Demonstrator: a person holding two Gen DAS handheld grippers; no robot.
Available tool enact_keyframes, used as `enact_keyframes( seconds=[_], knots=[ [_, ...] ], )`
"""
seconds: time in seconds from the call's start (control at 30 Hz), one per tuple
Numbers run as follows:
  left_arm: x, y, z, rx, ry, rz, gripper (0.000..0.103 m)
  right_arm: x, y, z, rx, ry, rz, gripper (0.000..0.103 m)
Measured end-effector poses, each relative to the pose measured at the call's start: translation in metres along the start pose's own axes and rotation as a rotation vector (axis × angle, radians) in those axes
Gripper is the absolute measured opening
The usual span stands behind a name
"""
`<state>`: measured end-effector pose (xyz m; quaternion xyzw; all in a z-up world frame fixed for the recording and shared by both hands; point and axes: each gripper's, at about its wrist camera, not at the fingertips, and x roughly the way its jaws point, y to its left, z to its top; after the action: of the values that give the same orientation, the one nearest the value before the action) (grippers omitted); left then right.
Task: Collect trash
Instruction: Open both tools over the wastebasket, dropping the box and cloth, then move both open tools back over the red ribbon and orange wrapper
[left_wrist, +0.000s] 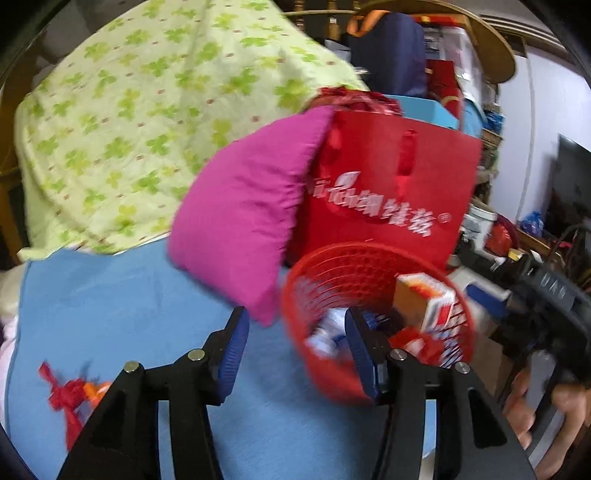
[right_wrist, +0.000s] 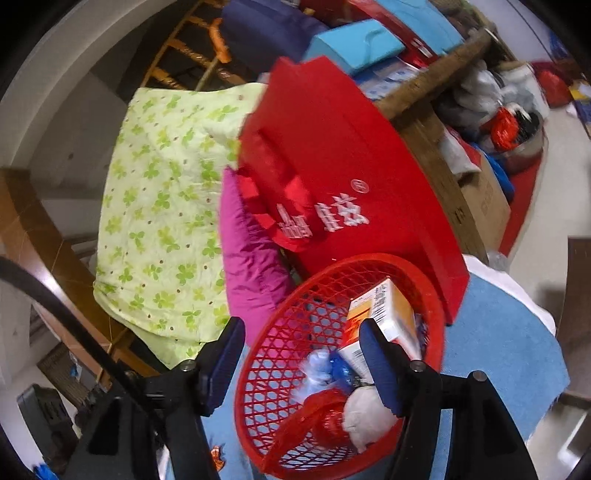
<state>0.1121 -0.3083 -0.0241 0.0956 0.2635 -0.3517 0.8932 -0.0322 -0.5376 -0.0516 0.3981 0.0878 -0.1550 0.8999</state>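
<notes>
A red mesh basket (left_wrist: 369, 258) (right_wrist: 280, 314) stands tilted on the blue cloth (left_wrist: 110, 302). It holds an orange-and-white carton (left_wrist: 424, 299) (right_wrist: 384, 306), a blue-and-white wrapper (right_wrist: 317, 369), a red wrapper (right_wrist: 325, 417) and a white crumpled wad (right_wrist: 365, 413). My left gripper (left_wrist: 295, 350) is open just left of the basket, with its right finger over the rim and nothing held. My right gripper (right_wrist: 303, 363) is open above the basket's mouth, with nothing pressed between its pads. A red ribbon scrap (left_wrist: 62, 395) and an orange bit (left_wrist: 96, 391) lie on the cloth at the lower left.
A pink cushion (left_wrist: 243, 214) and a red paper bag (left_wrist: 388, 184) lean right behind the basket. A green clover quilt (left_wrist: 129, 122) covers the back left. Boxes and clutter (right_wrist: 480, 192) crowd the right. A person's hand (left_wrist: 532, 410) shows at the lower right.
</notes>
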Motion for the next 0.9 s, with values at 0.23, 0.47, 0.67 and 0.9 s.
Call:
enact_keyframes(
  seconds=[0.23, 0.47, 0.67, 0.9],
  knots=[
    [-0.038, 0.094, -0.059, -0.112, 0.041, 0.191, 0.060, 0.005, 0.057, -0.028, -0.172, 0.012, 0.071, 0.068],
    [-0.076, 0.190, -0.115, -0.231, 0.083, 0.403, 0.061, 0.019, 0.128, -0.079, -0.359, 0.065, 0.192, 0.074],
    [-0.095, 0.249, -0.147, -0.358, 0.096, 0.491, 0.061, 0.047, 0.157, -0.120, -0.407, 0.181, 0.211, 0.074],
    [-0.087, 0.276, -0.169, -0.403, 0.117, 0.518, 0.061, 0.086, 0.169, -0.155, -0.384, 0.319, 0.186, 0.074]
  ],
)
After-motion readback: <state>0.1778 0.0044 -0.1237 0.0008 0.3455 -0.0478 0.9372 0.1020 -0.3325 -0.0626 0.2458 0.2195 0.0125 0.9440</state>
